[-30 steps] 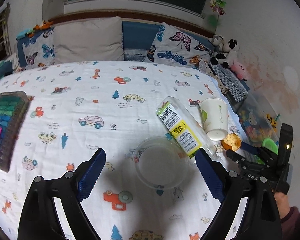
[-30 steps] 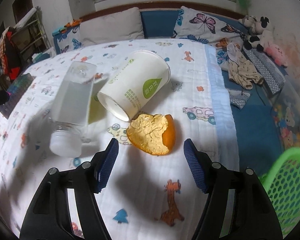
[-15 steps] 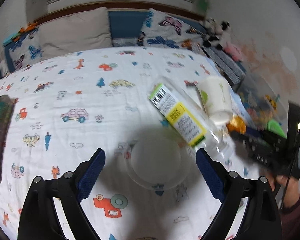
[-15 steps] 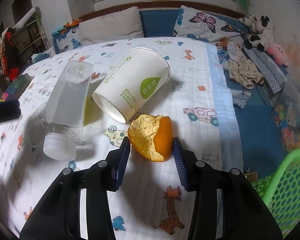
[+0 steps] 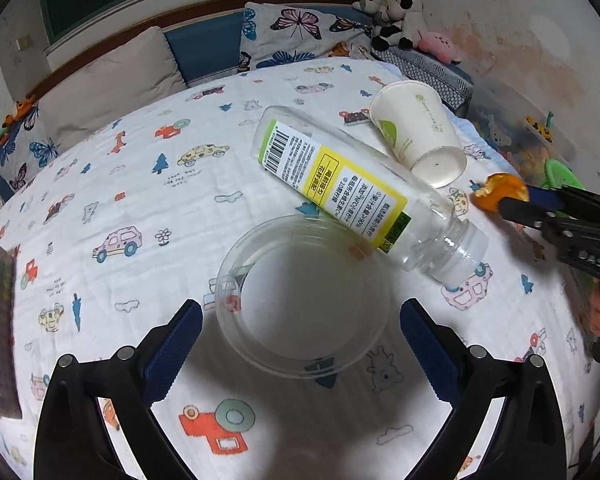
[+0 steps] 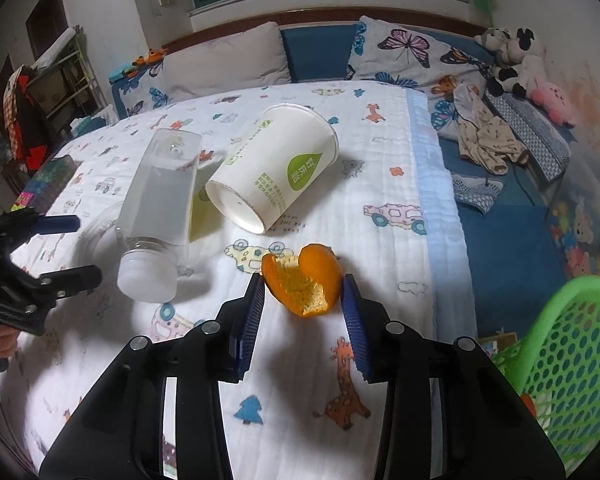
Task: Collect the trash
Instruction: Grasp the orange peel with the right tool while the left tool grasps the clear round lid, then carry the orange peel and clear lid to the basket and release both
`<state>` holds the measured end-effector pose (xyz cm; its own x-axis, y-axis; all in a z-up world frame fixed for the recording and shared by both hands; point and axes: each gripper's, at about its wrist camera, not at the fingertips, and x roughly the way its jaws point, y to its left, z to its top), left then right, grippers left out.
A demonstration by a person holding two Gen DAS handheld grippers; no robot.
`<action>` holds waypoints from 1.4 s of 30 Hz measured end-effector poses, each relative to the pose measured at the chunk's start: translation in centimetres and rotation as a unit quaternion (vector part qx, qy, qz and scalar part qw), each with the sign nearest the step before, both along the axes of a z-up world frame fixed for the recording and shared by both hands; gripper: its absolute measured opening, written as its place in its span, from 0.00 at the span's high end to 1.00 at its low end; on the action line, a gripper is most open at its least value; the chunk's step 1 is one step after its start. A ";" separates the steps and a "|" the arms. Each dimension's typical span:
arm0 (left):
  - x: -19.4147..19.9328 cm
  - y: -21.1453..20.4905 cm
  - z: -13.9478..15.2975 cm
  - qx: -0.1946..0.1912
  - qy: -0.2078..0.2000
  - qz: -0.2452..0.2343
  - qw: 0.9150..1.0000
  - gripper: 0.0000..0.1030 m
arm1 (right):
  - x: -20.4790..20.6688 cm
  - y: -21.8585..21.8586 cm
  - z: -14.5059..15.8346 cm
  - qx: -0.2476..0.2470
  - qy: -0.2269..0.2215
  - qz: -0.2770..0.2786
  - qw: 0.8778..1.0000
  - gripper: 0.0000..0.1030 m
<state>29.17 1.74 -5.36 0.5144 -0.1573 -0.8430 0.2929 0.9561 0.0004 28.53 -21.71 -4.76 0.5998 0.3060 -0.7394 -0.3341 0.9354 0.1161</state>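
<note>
The right gripper (image 6: 303, 294) has just been closing and its blue pads now clamp the orange peel (image 6: 302, 282) from both sides, the peel sitting low over the printed bedsheet (image 6: 380, 184); the left gripper (image 5: 300, 332) has just been opening and stands wide, its fingers flanking the near rim of a clear plastic lid (image 5: 304, 300) without touching it; just beyond the lid a clear plastic bottle (image 5: 340, 184) lies on its side, white cap toward the camera, its neck overlapping the lid's far edge; beside the bottle a paper cup (image 6: 274, 168) lies tipped over, base toward the grippers; a green basket (image 6: 572, 360) sits off the bed's right edge; pillows (image 6: 228, 64) and plush toys (image 6: 516, 60) line the far headboard.
</note>
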 end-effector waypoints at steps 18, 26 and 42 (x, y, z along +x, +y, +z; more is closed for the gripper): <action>1.4 -0.6 -1.6 0.013 -0.003 -0.004 1.000 0.12 | -1.9 -0.6 0.8 0.020 -0.006 0.002 1.000 0.61; 0.3 0.2 -0.7 0.013 -0.009 0.021 1.000 0.13 | -3.5 -0.7 1.3 0.028 -0.011 0.003 1.000 0.61; -4.3 -0.9 3.9 -0.013 -0.043 -0.002 0.999 0.13 | -7.6 -3.4 3.0 0.039 -0.029 -0.021 0.999 0.61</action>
<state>24.83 0.87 -1.51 0.5843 -0.1805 -0.7912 0.2963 0.9551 0.0009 20.89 -25.14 -1.76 0.6546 0.3356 -0.6774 -0.3040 0.9373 0.1706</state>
